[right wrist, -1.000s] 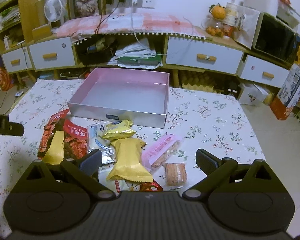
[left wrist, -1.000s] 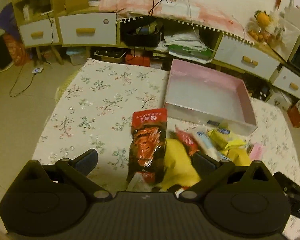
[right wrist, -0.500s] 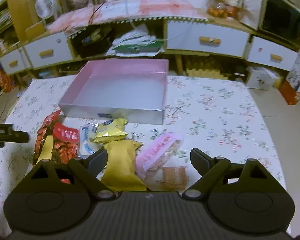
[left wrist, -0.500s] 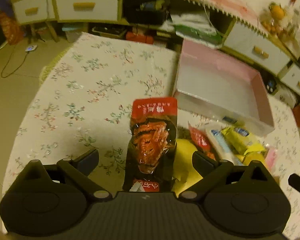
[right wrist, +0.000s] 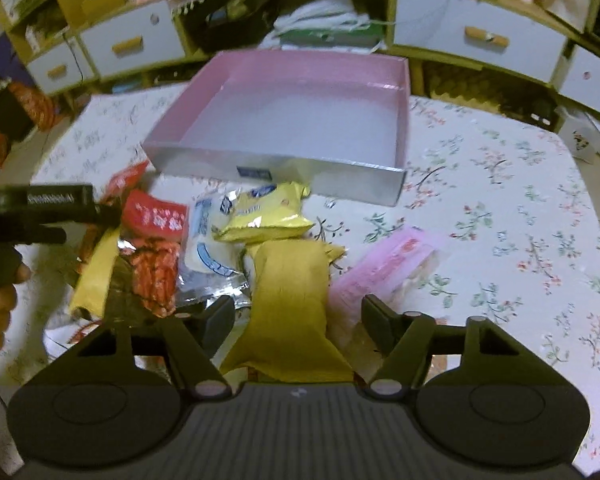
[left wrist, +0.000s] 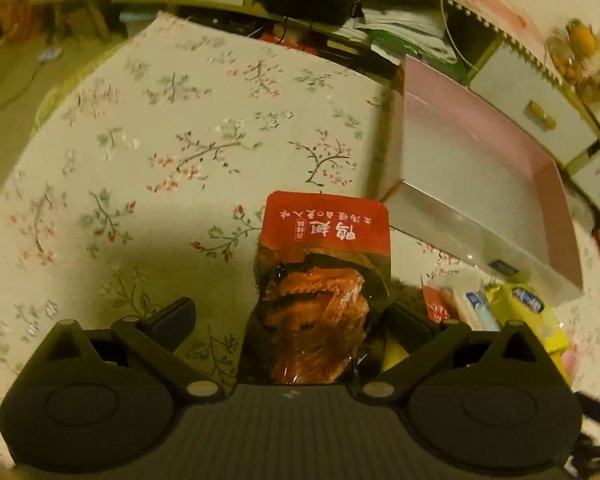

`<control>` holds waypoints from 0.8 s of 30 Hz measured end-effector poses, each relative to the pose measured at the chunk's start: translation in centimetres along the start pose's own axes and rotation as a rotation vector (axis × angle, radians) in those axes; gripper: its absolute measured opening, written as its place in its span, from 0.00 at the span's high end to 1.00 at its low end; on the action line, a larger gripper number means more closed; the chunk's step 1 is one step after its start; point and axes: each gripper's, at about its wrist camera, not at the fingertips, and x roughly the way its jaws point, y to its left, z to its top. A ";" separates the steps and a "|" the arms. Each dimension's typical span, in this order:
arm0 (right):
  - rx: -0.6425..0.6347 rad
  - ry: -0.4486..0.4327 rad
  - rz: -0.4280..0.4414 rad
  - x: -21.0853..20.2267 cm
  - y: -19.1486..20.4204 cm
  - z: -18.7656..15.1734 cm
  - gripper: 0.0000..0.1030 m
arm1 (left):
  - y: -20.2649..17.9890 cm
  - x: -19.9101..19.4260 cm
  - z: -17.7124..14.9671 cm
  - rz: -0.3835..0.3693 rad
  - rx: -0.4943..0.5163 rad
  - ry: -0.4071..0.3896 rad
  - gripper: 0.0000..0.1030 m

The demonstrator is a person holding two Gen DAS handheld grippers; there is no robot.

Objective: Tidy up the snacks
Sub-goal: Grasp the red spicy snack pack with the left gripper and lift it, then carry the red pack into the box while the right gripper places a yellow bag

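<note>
Right tool half-open, closing around crinkly yellow pouch; left tool wide, empty.

A floral-patterned tablecloth covers the table. Toward its far edge sits a shallow pink cardboard box. Just before the box lies a heap of snack packets: a red foil packet at the left, a yellow plastic packet in the middle, a pink wrapped packet to its right.
</note>
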 end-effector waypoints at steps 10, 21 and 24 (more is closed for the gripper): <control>0.003 0.054 0.039 1.6 0.0 -0.1 0.63 | 0.7 -0.5 0.3 -0.045 -0.030 0.017 0.05; 0.067 0.025 0.052 0.4 -1.1 0.1 0.67 | 1.5 -1.0 -0.4 -0.028 -0.098 0.036 0.00; 0.086 0.008 0.063 -0.2 -1.4 0.2 0.67 | 0.9 -0.7 -0.7 0.000 -0.090 0.016 0.00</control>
